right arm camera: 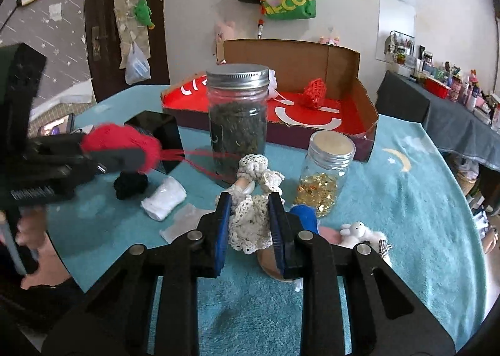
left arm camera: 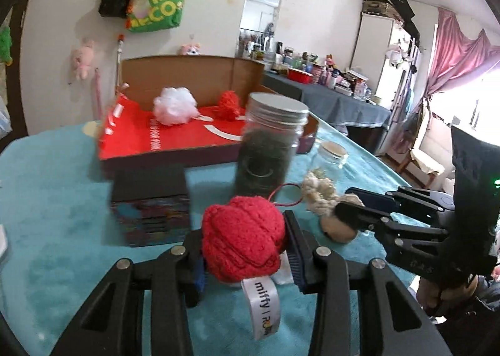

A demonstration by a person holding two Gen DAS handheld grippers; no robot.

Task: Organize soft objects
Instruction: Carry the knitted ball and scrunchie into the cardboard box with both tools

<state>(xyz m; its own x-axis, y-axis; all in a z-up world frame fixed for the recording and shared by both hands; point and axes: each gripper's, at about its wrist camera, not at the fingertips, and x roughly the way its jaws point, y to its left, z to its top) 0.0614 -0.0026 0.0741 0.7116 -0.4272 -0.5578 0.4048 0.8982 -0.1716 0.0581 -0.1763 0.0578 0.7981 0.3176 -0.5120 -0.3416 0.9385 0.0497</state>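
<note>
Both tongs are closed on soft things. From the left wrist view, the left gripper [left arm camera: 247,249] clamps a red knitted ball [left arm camera: 242,239] with a "miffy" label, lifted a little over the turquoise table cover [left arm camera: 62,215]. Behind it stand a tea jar [left arm camera: 268,143] and the red-lined cardboard box [left arm camera: 175,137] at the far edge, already with a white pouf [left arm camera: 175,109] and a red crochet piece [left arm camera: 229,104] inside.

From the right wrist view, the right gripper [right arm camera: 250,228] pinches a cream lace-dressed doll [right arm camera: 250,224], low near the middle of the table, just beside a jar of gold flakes [right arm camera: 325,175].

I judge that both pick-ups are done; next comes the carry to the box, passing around the jars, then opening over its floor.
</note>
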